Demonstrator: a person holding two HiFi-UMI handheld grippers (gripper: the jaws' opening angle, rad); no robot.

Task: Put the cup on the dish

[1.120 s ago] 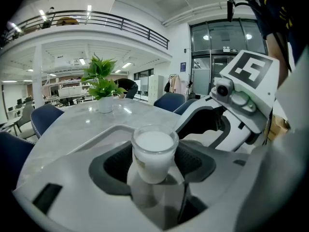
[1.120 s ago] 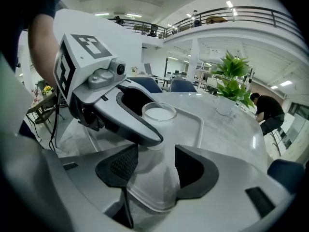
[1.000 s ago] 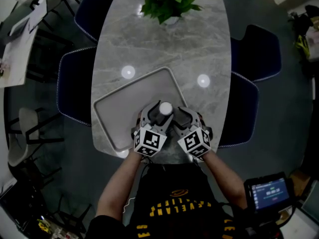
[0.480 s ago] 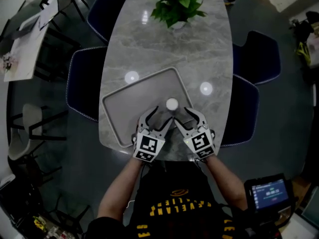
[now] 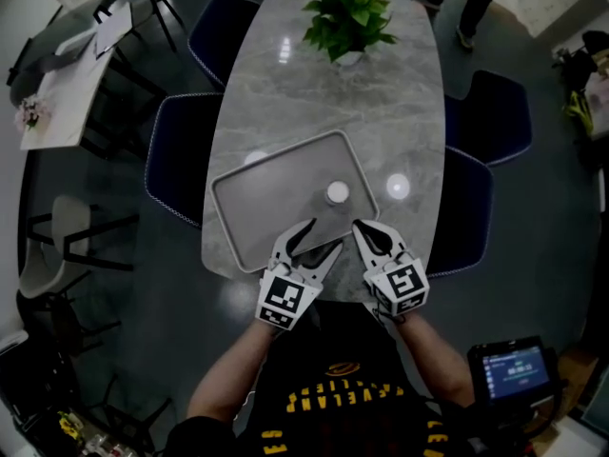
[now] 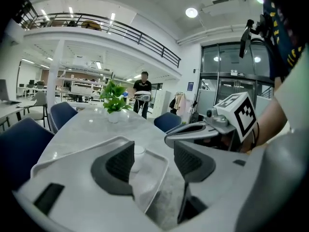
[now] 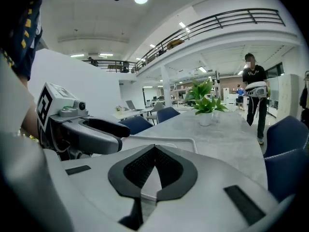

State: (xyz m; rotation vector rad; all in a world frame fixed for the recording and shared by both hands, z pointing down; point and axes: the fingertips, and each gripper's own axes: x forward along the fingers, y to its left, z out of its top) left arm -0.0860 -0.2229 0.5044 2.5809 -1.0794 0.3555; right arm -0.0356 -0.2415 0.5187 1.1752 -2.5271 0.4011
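Observation:
A small white cup (image 5: 337, 193) stands upright on the grey rectangular dish (image 5: 257, 203), near its right rim, and nothing touches it. My left gripper (image 5: 325, 234) is open just short of the cup, over the dish's near edge. In the left gripper view the cup (image 6: 139, 154) peeks out beside the left jaw of that gripper (image 6: 153, 164), well beyond the tips. My right gripper (image 5: 362, 227) sits to the cup's near right. In the right gripper view that gripper (image 7: 154, 151) has its jaws closed together with nothing between them.
The dish lies on a long marble table (image 5: 381, 93) with a potted plant (image 5: 348, 17) at its far end. Dark blue chairs (image 5: 176, 155) flank both sides. A person (image 7: 255, 88) stands beyond the table. A handheld screen (image 5: 514, 369) is at my lower right.
Both grippers let go of the cup and drew back toward me, leaving it standing on the dish. The right gripper's jaws have closed.

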